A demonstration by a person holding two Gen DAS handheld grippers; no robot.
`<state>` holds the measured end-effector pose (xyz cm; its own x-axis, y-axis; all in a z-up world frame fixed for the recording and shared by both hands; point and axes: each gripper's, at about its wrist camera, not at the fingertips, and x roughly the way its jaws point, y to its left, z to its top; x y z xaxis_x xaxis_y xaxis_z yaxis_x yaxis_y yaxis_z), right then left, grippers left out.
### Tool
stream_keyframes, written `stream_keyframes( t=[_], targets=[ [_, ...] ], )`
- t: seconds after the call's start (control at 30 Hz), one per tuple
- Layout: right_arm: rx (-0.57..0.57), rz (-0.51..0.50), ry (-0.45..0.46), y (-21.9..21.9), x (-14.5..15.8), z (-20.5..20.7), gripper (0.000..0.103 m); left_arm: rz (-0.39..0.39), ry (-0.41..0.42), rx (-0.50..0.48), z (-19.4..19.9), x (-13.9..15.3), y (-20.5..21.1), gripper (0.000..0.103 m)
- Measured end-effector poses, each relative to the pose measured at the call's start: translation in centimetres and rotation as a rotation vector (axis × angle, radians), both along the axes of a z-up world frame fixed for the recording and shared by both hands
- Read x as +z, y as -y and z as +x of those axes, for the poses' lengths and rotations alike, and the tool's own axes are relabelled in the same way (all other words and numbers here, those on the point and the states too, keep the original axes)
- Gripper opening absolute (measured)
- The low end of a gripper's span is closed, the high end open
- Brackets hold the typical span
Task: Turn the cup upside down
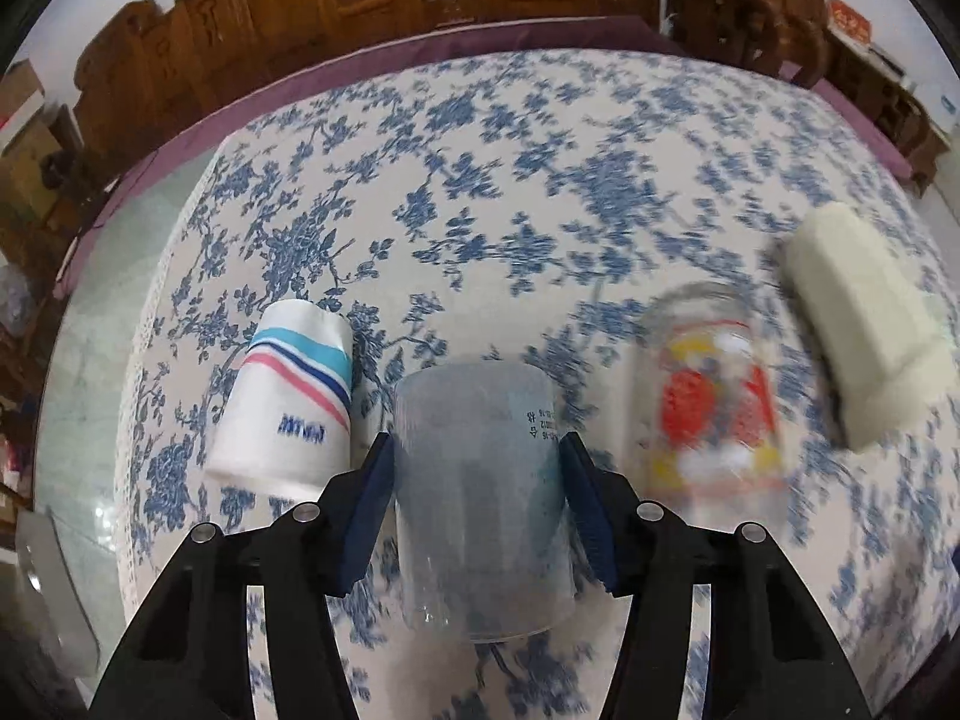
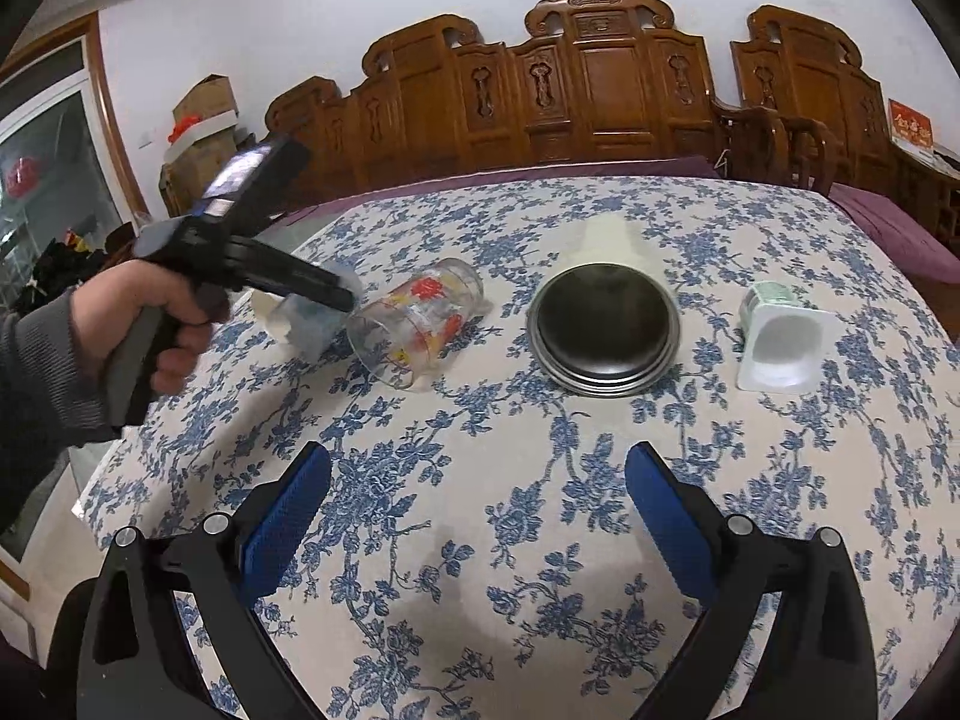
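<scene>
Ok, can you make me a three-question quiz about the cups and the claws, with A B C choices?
1. In the left wrist view, the striped paper cup sits where from the clear plastic cup? A right B left C inside it
2. The tablecloth flowers are: A green B yellow C blue
3. The right claw is: A open, empty B shut on a spoon C shut on a lid
Answers: 1 B, it stands left of the left claw's cup; 2 C, blue print on cream; 3 A, its pads stand wide apart.
</scene>
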<state>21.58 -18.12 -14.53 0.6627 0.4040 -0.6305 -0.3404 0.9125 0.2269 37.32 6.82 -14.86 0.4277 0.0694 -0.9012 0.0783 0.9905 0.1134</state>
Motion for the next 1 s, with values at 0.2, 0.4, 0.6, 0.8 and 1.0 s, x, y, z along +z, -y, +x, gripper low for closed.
stream_keyframes(
  t=[0.2, 0.4, 0.6, 0.8, 1.0],
  targets=[
    [-0.04, -0.009, 0.009, 1.9, 0.6, -1.5, 0.099, -0.035, 0.054, -0.075, -4.9, 3.0, 2.7, 0.053],
    [-0.09, -0.02, 0.003, 4.3, 0.5, -3.2, 0.099, -0.09, 0.076, -0.148, -10.1, 4.2, 6.2, 0.053],
    [-0.135, -0.045, -0.006, 6.4, -0.1, -4.2, 0.099, -0.167, 0.058, -0.185, -13.9, 2.6, 9.5, 0.053],
    [-0.148, -0.061, -0.036, 7.2, -1.2, -3.5, 0.099, -0.229, 0.024, -0.193, -16.3, -0.3, 11.7, 0.053],
    [-0.137, -0.067, -0.051, 6.9, -1.6, -3.2, 0.099, -0.244, 0.001, -0.18, -16.5, -2.3, 12.4, 0.054]
  ],
)
